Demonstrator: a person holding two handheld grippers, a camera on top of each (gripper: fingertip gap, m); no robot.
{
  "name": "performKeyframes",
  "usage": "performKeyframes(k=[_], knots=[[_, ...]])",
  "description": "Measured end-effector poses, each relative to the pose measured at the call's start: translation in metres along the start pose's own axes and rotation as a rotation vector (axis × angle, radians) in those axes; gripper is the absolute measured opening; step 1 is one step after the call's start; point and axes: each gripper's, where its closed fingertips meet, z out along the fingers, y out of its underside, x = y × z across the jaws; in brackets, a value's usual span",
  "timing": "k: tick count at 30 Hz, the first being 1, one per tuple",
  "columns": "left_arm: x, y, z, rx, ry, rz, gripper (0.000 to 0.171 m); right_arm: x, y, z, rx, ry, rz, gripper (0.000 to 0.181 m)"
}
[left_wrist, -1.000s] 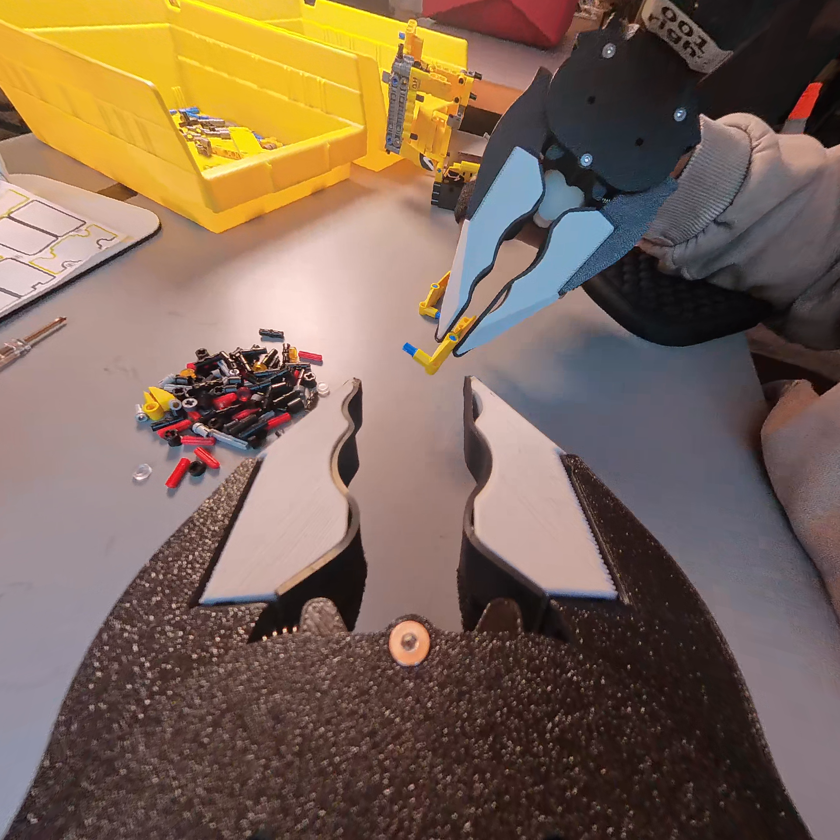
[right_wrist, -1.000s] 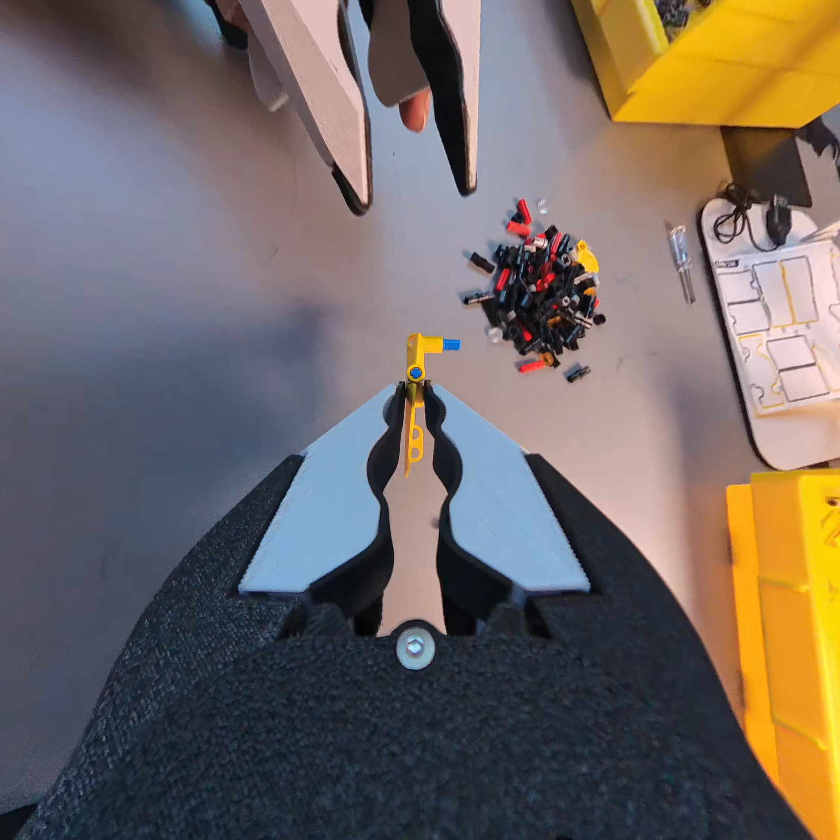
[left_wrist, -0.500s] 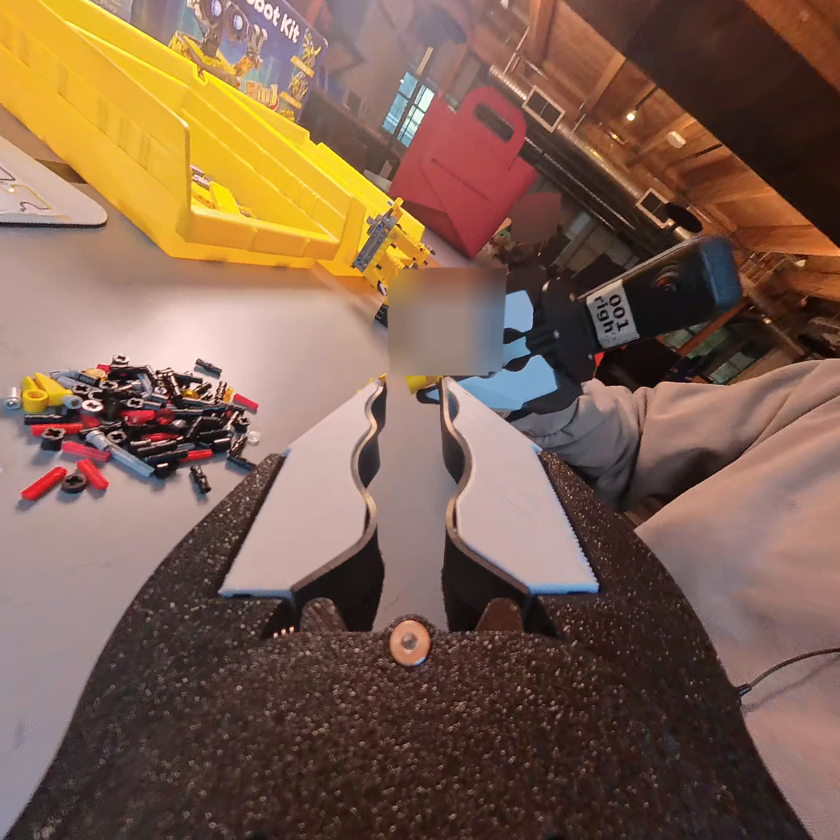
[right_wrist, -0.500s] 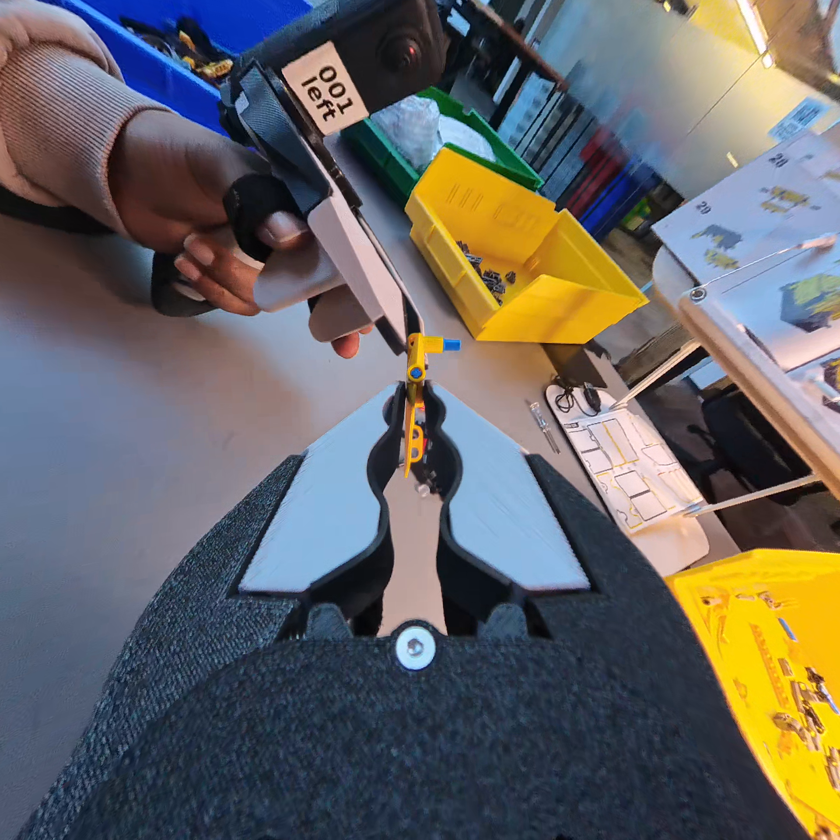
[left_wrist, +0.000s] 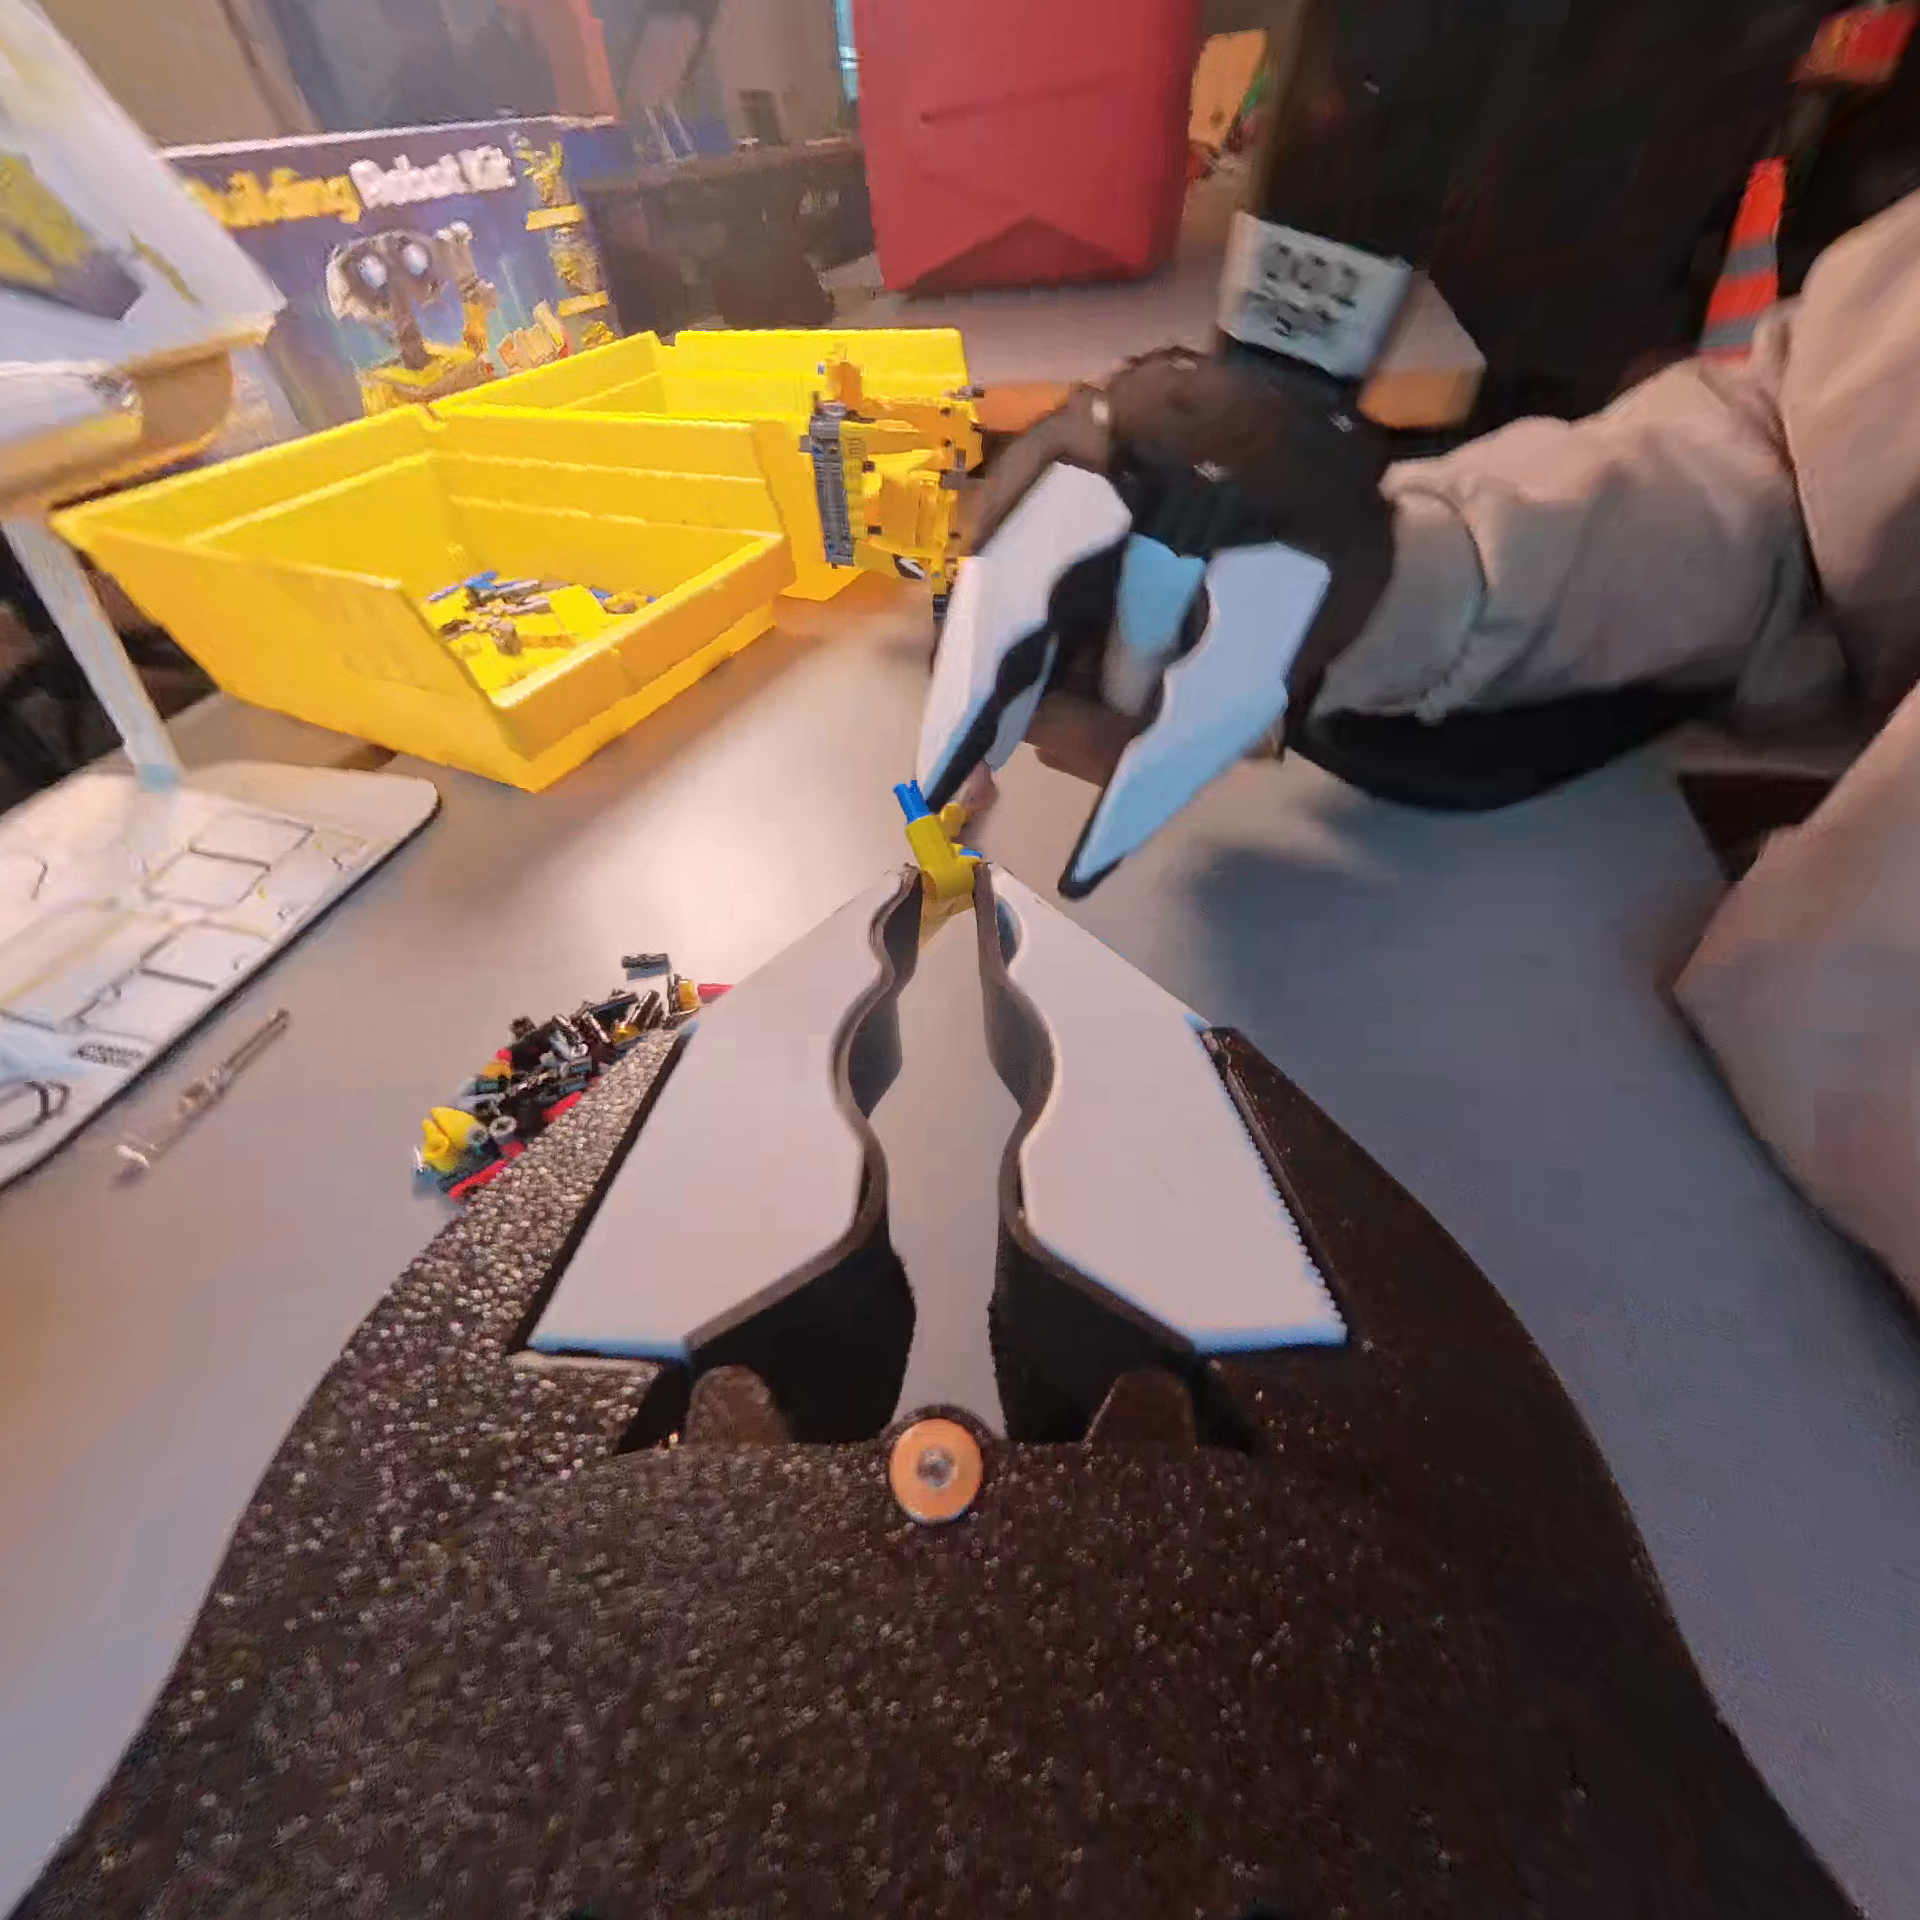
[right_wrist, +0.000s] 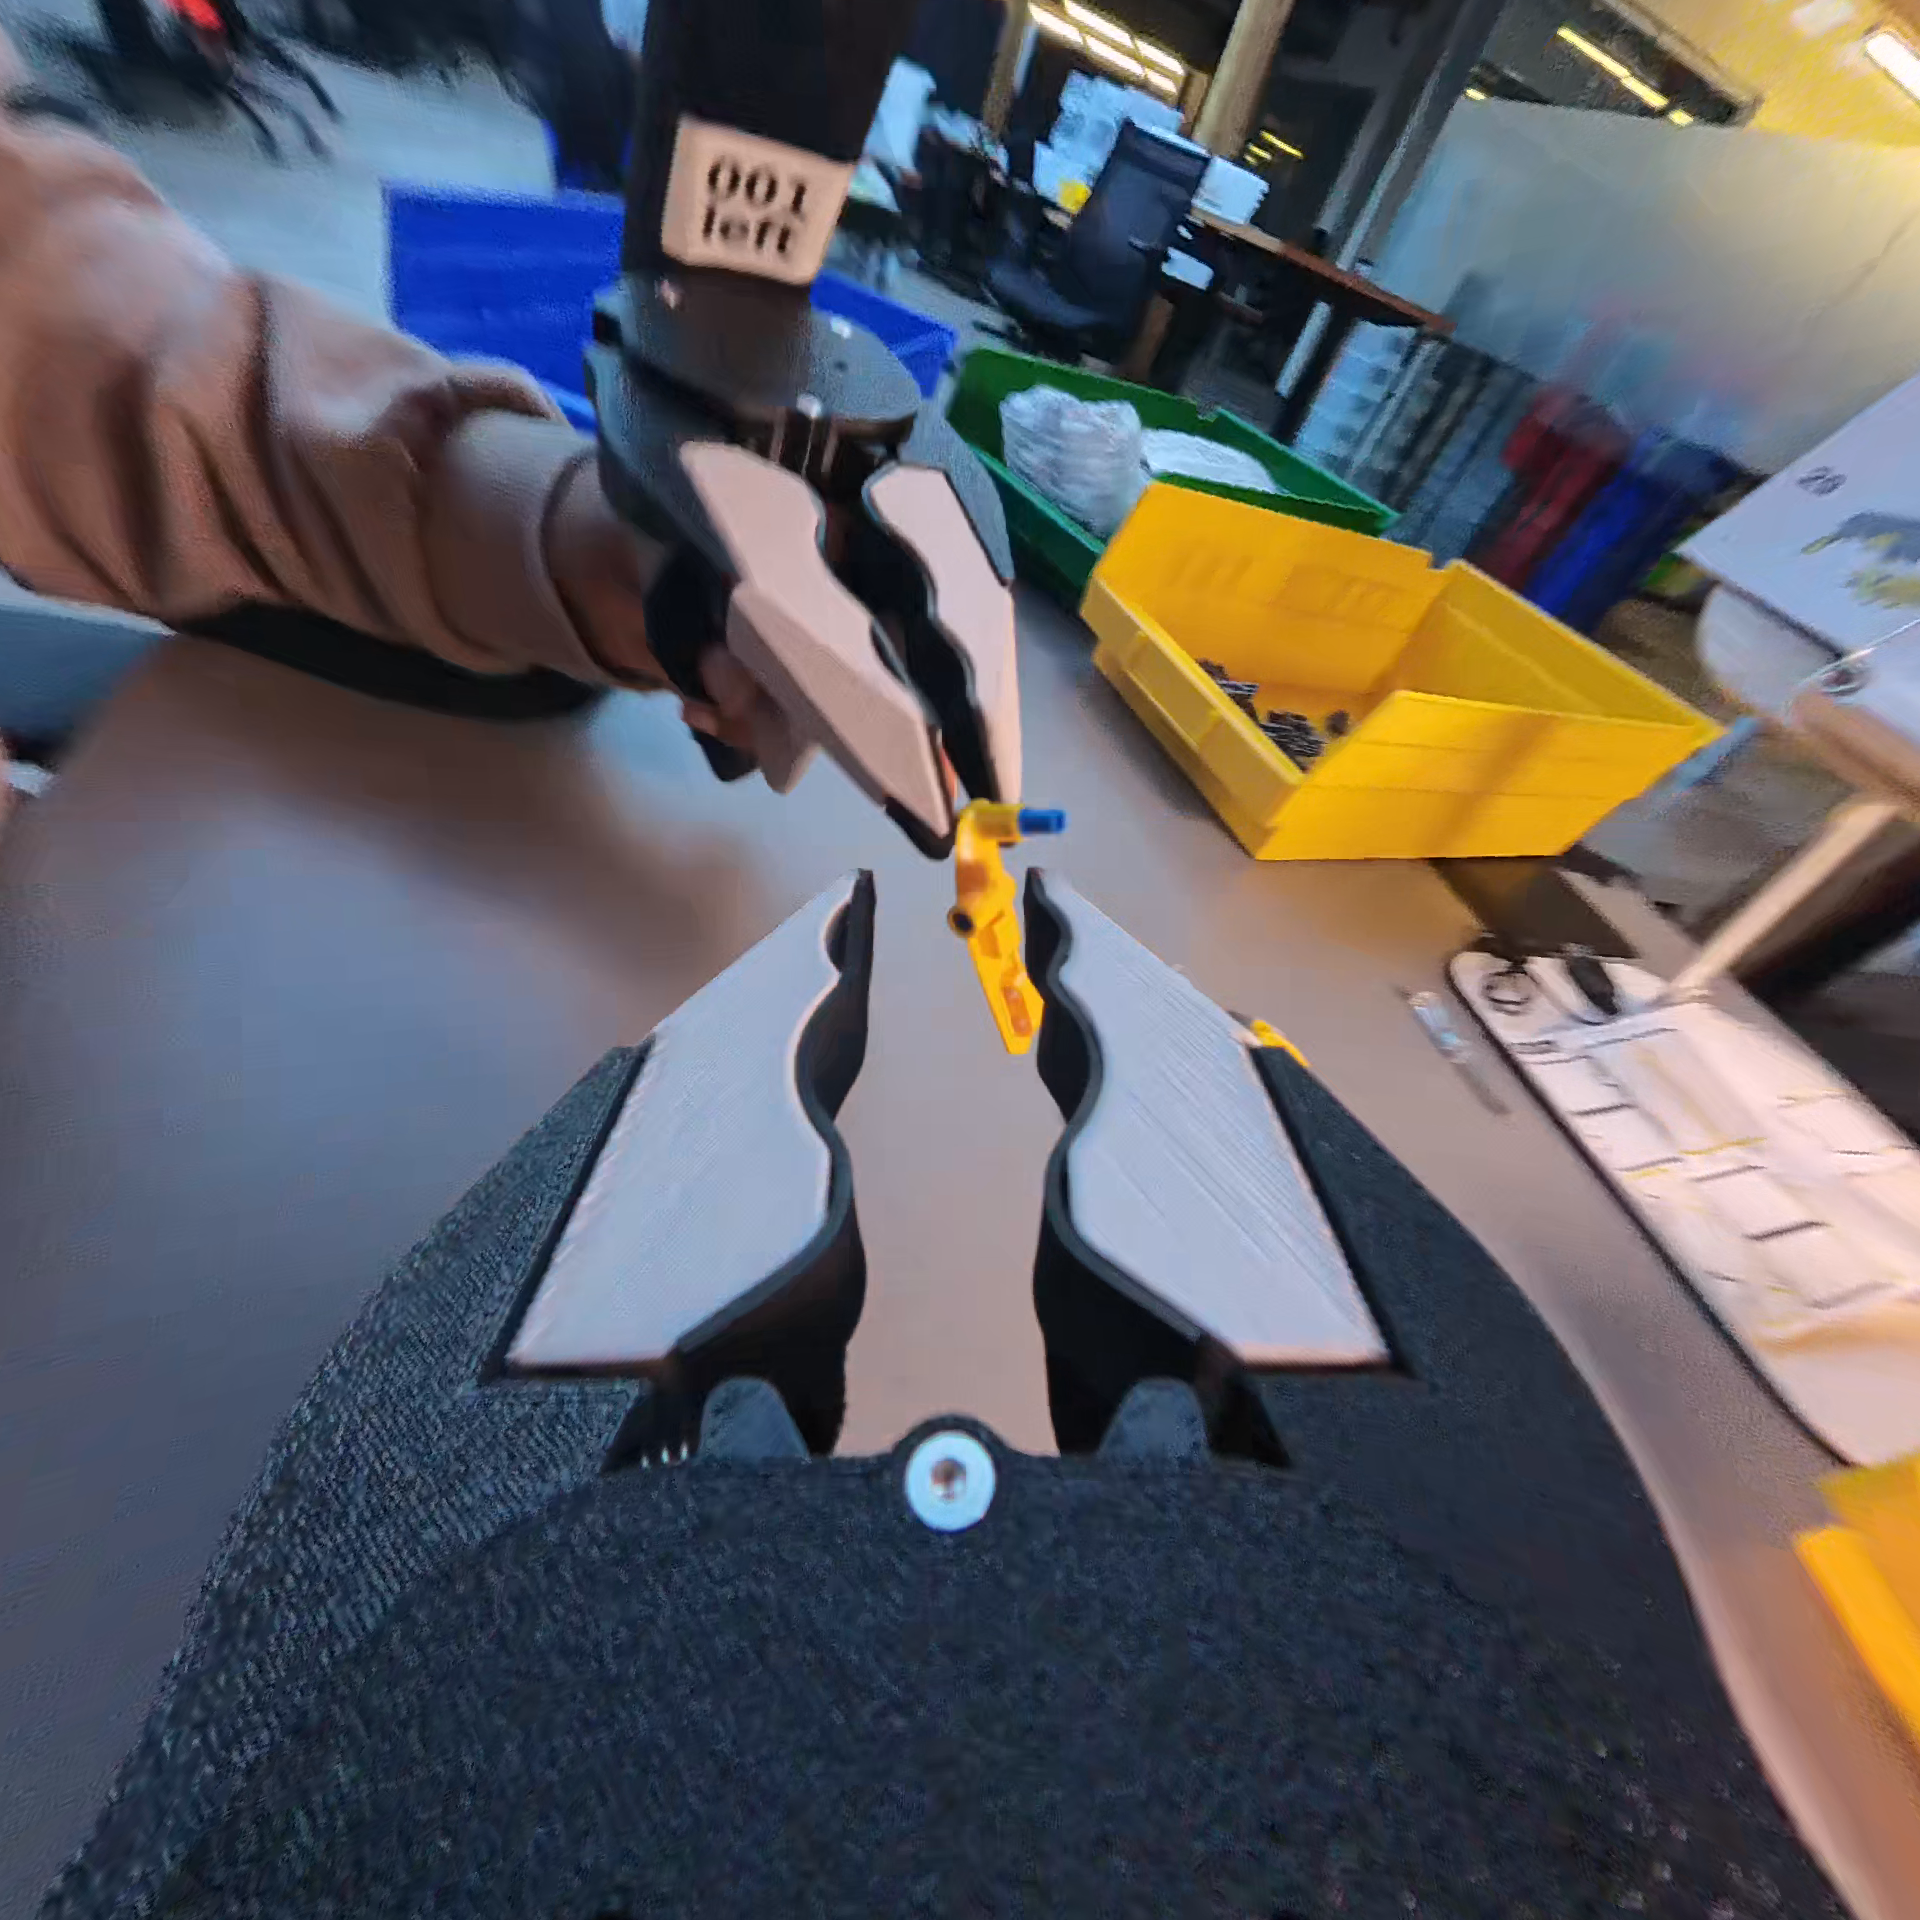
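Note:
A yellow angled building piece with a blue pin (left_wrist: 933, 847) is pinched between my left gripper's (left_wrist: 940, 883) tips, which are shut on its bent end above the grey table (left_wrist: 623, 852). The right wrist view shows the same: the left gripper (right_wrist: 971, 816) grips the piece's top end, and the rest of the yellow piece (right_wrist: 987, 925) hangs between my right gripper's (right_wrist: 948, 883) spread fingers, close to the right finger (right_wrist: 1049, 935). My right gripper is open. It also shows in the left wrist view (left_wrist: 1013, 831), just beyond the piece.
A pile of small black, red and yellow parts (left_wrist: 561, 1049) lies left of my left gripper. Yellow bins (left_wrist: 468, 582) and a partly built yellow model (left_wrist: 894, 478) stand behind. A printed sheet (left_wrist: 156, 914) and a small metal tool (left_wrist: 197, 1091) lie at left. A yellow bin (right_wrist: 1382, 675) and a green bin (right_wrist: 1039, 499) stand farther off.
My left gripper closed on the yellow piece's bent end. My right gripper, which held the piece, opened and let go of it.

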Motion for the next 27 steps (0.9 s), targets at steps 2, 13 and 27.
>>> performKeyframes(k=[2,13,27], knots=[[0.009,0.003,0.002,-0.028,0.018,0.090,0.009,-0.007,-0.008,-0.008,0.054,-0.125,0.135,0.027],[0.050,0.012,0.004,-0.043,0.237,0.160,0.008,-0.033,-0.004,-0.021,0.037,-0.330,0.185,0.005],[0.046,-0.003,0.001,0.057,0.263,-0.012,0.027,-0.028,-0.014,-0.022,0.100,-0.293,0.194,0.004]])
